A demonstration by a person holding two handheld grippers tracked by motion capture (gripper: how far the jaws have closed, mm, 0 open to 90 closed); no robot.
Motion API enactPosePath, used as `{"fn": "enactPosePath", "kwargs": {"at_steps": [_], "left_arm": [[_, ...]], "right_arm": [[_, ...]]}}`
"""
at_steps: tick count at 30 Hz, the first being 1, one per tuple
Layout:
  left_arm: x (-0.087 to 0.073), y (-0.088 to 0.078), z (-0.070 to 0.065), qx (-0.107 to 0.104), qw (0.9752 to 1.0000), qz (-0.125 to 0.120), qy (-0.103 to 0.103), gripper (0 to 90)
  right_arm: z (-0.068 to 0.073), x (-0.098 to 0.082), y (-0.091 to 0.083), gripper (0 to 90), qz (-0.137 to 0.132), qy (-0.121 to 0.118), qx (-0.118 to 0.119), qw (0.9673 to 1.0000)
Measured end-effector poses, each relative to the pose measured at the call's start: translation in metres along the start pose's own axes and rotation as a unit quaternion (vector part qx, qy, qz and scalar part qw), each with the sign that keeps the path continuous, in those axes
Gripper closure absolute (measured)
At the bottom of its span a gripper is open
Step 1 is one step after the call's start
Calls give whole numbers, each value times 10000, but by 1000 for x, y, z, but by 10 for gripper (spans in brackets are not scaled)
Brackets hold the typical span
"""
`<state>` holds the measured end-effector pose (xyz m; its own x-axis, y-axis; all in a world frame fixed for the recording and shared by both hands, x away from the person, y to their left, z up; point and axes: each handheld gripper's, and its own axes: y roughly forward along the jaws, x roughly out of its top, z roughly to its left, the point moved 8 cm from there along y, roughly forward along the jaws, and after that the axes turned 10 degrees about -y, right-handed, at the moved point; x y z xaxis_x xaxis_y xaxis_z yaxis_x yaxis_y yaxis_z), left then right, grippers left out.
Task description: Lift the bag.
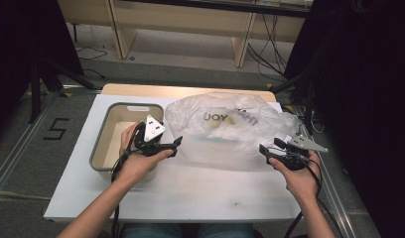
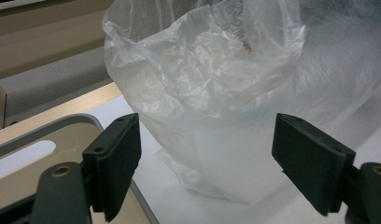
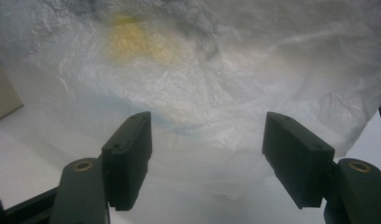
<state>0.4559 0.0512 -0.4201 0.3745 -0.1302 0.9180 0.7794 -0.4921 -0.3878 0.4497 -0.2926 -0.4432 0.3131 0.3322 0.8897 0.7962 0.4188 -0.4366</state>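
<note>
A translucent white plastic bag (image 1: 230, 129) with dark lettering lies crumpled in the middle of the white table (image 1: 190, 193). Something yellowish (image 3: 132, 39) shows faintly through its film. My left gripper (image 1: 175, 147) is at the bag's left edge, open, with its jaws wide apart. In the left gripper view (image 2: 207, 163) the bag (image 2: 202, 84) lies just ahead, with nothing between the pads. My right gripper (image 1: 270, 147) is at the bag's front right corner, also open. In the right gripper view (image 3: 207, 163) the bag's film (image 3: 216, 93) lies close ahead of the jaws, which do not pinch it.
A beige bin with a grey rim (image 1: 111, 106) stands at the table's left, partly under my left hand; its rim (image 2: 62, 123) shows beside the left jaw. Bare white table runs along the front edge. Wooden furniture legs and cables stand on the floor behind.
</note>
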Motion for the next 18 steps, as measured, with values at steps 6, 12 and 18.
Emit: {"fn": "enactPosePath", "kwargs": {"at_steps": [6,12,18], "left_arm": [[-4,-1,-5,-58,10000,49,48,237],[-5,-4,-7,-78,9999,17,76,238],[-9,-8,-11,-144,9998,72,143,237]], "right_arm": [[2,-6,-8,342,41,-30,40,10000],[6,-11,-14,342,104,-107,102,9998],[8,-18,-17,344,164,-110,165,9997]]}}
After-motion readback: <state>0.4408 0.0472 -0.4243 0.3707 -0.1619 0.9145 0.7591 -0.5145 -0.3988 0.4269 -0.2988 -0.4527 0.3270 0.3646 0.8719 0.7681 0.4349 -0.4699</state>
